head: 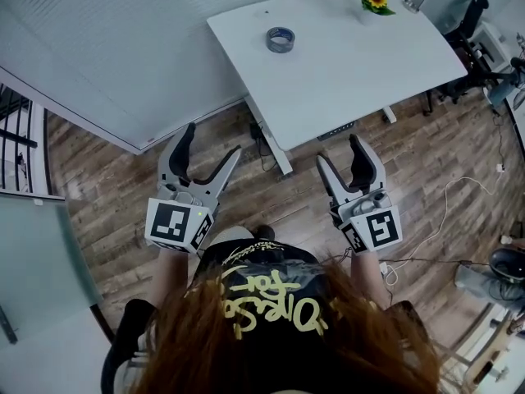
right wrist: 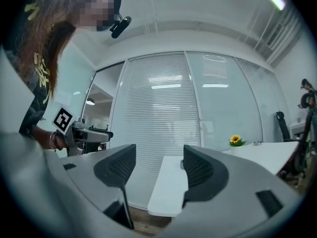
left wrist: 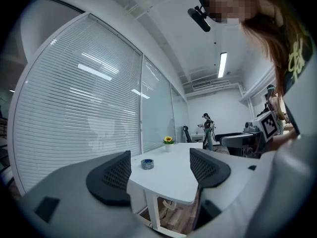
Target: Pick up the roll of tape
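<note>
A grey roll of tape (head: pixel 280 39) lies flat near the left end of a white table (head: pixel 353 72). In the left gripper view the roll of tape (left wrist: pixel 147 164) shows small, far off, on the table (left wrist: pixel 173 177) between the jaws. My left gripper (head: pixel 210 151) is held level over the wooden floor, well short of the table, open and empty. My right gripper (head: pixel 343 158) hangs beside it, just short of the table's front edge, also open with nothing between its pads. In the right gripper view the right-hand pad hides the roll.
A small pot with a yellow flower (head: pixel 375 0) stands at the table's far edge. Frosted glass walls with blinds (head: pixel 123 48) run behind and left of the table. Office chairs (head: pixel 469 19) and cables (head: pixel 459 195) lie to the right. A person (left wrist: pixel 206 128) stands far back.
</note>
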Demonstrator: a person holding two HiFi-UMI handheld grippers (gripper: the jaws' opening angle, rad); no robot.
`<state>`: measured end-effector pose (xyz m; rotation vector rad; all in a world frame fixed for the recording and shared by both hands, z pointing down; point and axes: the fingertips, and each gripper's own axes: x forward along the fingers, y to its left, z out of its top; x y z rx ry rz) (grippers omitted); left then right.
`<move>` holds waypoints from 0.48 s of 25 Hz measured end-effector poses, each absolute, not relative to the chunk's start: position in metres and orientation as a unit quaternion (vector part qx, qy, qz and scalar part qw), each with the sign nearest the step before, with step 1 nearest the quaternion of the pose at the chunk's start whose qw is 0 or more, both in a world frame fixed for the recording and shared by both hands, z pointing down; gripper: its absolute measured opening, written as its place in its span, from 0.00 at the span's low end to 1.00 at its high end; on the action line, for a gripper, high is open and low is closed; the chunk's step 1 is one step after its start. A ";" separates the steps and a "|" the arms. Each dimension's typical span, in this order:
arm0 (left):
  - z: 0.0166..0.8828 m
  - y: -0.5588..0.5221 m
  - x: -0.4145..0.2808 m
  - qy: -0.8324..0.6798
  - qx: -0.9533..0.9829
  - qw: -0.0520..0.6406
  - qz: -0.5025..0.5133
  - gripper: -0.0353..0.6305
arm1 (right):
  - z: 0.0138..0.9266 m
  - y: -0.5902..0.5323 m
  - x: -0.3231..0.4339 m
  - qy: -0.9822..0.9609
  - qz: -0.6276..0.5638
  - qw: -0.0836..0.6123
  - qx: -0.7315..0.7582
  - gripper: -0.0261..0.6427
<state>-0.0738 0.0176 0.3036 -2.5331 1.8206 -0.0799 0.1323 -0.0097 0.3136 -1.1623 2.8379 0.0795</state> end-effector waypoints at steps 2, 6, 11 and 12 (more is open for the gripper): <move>0.306 0.017 -0.073 0.588 -0.808 0.008 -0.026 0.61 | 0.318 -0.015 0.135 0.925 0.021 0.037 -0.377 0.46; 0.315 0.020 -0.083 0.599 -0.800 -0.001 -0.036 0.61 | 0.326 -0.024 0.126 0.930 0.009 0.034 -0.365 0.46; 0.321 0.004 -0.104 0.609 -0.792 -0.005 -0.034 0.60 | 0.326 -0.049 0.103 0.933 0.014 0.044 -0.357 0.46; 0.323 -0.003 -0.107 0.608 -0.793 -0.006 -0.034 0.61 | 0.326 -0.055 0.099 0.933 0.015 0.045 -0.357 0.46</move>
